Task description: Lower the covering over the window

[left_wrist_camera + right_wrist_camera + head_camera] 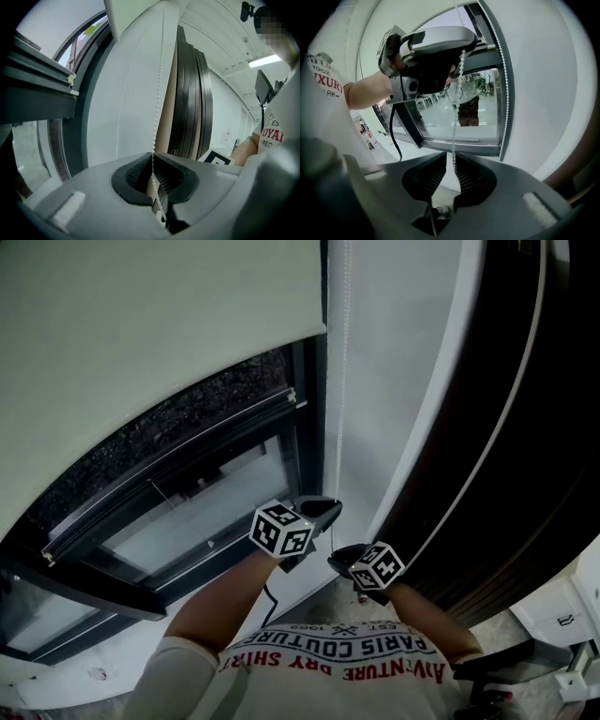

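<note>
A pale roller blind [141, 324] covers the upper part of the window [187, 512]; dark glass and the frame show below its bottom edge. A white bead chain [339, 381] hangs down the window's right side. My left gripper [323, 512] is shut on this chain [159, 93], which runs down between its black pads [136, 176]. Just below it, my right gripper [342, 559] is open: the chain [453, 136] hangs in the gap between its pads [471, 176] without being pinched. The left gripper's grey housing [436, 40] shows above in the right gripper view.
The chain's second strand [502, 93] hangs along the white wall [394, 381] beside the frame. Dark stacked panels [506, 427] stand close on the right. White fittings [562, 615] lie on the floor at lower right. The person's forearms and printed shirt [337, 662] fill the bottom.
</note>
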{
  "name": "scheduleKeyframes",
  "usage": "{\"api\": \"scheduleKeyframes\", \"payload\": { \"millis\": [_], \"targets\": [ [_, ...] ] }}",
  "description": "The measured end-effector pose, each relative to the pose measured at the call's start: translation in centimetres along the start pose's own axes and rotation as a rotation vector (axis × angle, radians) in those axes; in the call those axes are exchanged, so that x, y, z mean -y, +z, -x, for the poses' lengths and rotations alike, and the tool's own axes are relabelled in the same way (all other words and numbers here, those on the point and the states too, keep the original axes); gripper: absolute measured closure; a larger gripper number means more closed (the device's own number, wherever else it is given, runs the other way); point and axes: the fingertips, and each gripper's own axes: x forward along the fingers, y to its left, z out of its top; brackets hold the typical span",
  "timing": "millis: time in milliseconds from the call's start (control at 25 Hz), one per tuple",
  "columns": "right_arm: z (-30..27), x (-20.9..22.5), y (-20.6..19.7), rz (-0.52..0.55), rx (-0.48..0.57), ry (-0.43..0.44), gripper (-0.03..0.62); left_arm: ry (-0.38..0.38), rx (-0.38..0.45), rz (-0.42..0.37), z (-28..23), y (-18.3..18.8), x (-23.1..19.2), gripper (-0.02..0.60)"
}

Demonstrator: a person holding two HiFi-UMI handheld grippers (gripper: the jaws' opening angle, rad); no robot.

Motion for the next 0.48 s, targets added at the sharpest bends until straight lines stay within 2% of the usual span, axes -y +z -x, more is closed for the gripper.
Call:
{"api": "scheduleKeyframes", "payload": {
  "millis": [280,360,480],
  "targets": [
    [3.2,0.1,2.9,0.033,0.041,0.05,0.428,0.0,-0.009,-0.028,0.4,-0.1,0.4,0.569],
    [5.3,0.6,4.9,0.056,0.081,0.038,0.418,0.0,-0.01,-0.03,0.5,-0.2,0.4,0.569],
    [9.2,1.1,10.0,0.098,0.191,0.013,0.418,-0.001,-0.012,-0.031,0.7,-0.2,0.6,0.569]
  ]
}}
